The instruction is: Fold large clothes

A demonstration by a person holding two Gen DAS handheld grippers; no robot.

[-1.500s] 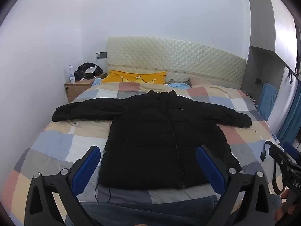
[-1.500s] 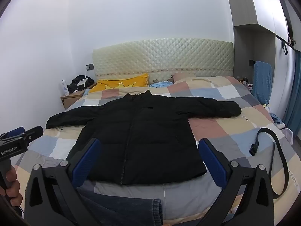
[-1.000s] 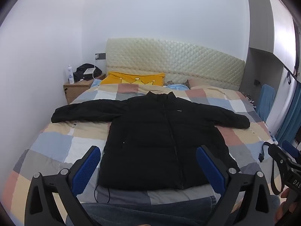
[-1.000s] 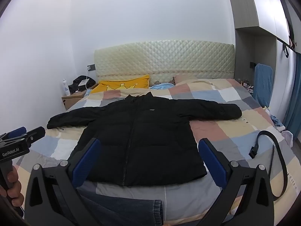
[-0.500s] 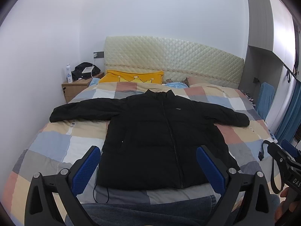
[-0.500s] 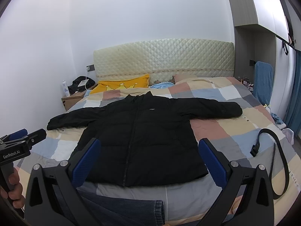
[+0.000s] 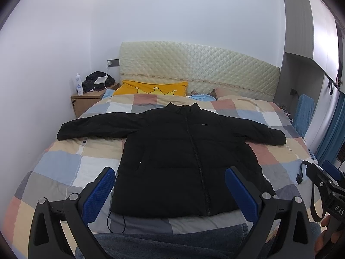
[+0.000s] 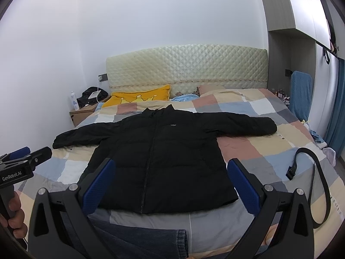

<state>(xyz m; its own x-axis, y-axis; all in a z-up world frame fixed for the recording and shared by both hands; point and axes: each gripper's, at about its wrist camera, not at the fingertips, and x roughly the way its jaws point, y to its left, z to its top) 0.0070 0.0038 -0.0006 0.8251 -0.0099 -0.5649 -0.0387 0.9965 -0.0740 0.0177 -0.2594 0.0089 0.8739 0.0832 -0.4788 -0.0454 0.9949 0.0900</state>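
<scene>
Legibly, white lettering "GenRobot.AI" marks the left gripper [image 8: 25,164] at the left edge of the right-wrist frame; the right gripper [image 7: 323,185], at the right edge of the left-wrist frame, shows only "DAS". A black jacket [image 7: 187,157] lies flat, front up and zipped, sleeves spread, at mid-frame on a checked bedspread [image 7: 64,164]; a small white chest mark is too small to read. Both pairs of blue-padded jaws stand wide apart, empty, framing the jacket's hem at lower centre without touching it. A black strap [image 8: 319,185] lies lower right; a yellow pillow [image 8: 140,97] rests against the headboard [image 8: 185,64]
</scene>
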